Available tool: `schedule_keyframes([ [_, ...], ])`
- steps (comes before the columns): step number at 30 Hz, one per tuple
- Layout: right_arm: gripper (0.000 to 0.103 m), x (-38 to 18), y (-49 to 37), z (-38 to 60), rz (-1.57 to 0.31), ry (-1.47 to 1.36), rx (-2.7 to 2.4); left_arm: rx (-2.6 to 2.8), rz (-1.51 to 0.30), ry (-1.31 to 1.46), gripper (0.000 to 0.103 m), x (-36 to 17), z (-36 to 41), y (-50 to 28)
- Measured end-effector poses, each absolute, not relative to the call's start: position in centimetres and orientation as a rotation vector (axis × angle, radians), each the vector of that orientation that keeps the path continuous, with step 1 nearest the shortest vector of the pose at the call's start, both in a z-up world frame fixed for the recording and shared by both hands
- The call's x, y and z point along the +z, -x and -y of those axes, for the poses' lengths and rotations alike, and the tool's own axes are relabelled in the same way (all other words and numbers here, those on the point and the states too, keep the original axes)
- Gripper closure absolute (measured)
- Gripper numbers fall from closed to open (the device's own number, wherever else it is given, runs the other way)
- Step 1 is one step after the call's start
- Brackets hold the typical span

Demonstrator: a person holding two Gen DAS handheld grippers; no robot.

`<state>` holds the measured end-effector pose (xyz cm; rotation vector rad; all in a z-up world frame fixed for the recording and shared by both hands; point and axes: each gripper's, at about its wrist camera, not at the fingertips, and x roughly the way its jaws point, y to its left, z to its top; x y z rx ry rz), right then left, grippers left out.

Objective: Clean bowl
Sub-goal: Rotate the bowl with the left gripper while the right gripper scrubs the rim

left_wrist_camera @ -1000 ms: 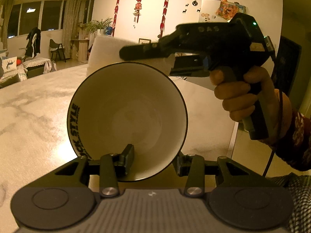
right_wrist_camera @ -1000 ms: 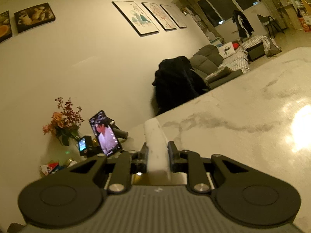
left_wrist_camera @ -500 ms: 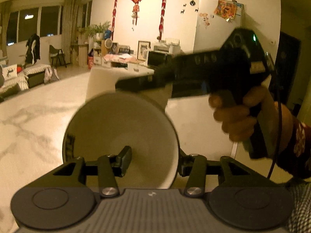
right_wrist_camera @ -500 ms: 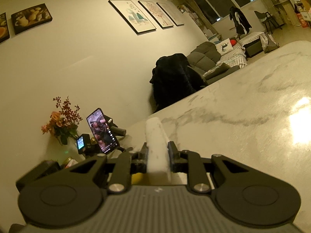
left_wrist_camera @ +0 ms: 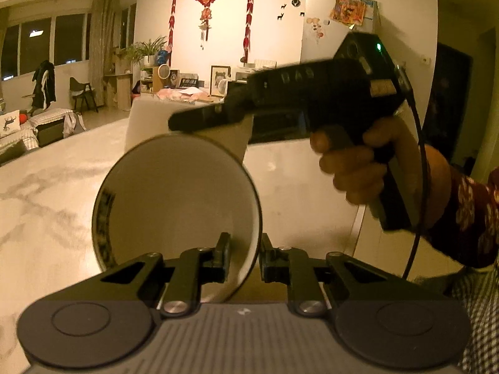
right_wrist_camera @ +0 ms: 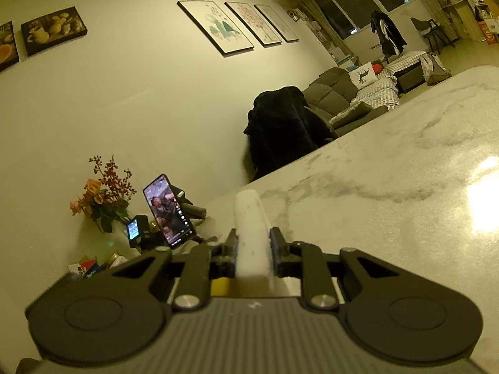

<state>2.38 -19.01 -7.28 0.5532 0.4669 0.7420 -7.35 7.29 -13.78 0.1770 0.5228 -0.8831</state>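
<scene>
My left gripper is shut on the rim of a white bowl with a dark outer band, held tilted above the marble table with its inside facing the camera. My right gripper is shut on a white sponge. In the left wrist view the right gripper's body hangs just behind the bowl's upper rim, with the sponge seen flat behind the bowl. The sponge is outside the bowl; whether it touches the rim I cannot tell.
The marble table stretches wide under both grippers. A phone on a stand, a small device and a flower vase stand at its far end. A dark coat hangs over a chair by the table edge.
The bowl has turned in my left gripper, so its rim now sits more to the right between the jaws. The right gripper with the sponge has risen and drifted right behind the bowl.
</scene>
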Motion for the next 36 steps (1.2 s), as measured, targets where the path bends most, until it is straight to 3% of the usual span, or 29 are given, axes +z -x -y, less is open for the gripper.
schedule_keyframes([
  [4, 0.081, -6.9, -2.0, 19.0, -0.456, -0.557, 0.756, -0.855, -0.545, -0.171, 0.071, -14.7, -8.0, 6.8],
  [9, 0.081, -6.0, -1.7, 19.4, -0.433, -0.596, 0.780, -0.799, -0.519, -0.281, 0.068, -14.8, -6.7, 6.2],
  [25, 0.086, -7.3, -2.5, 18.5, -0.482, -0.604, 0.733, -0.788, -0.517, -0.229, 0.063, -15.5, -6.5, 1.6],
  [36, 0.082, -6.1, -2.4, 18.0, -0.470, -0.546, 0.768, -0.788, -0.515, -0.236, 0.062, -15.5, -5.5, -0.3],
])
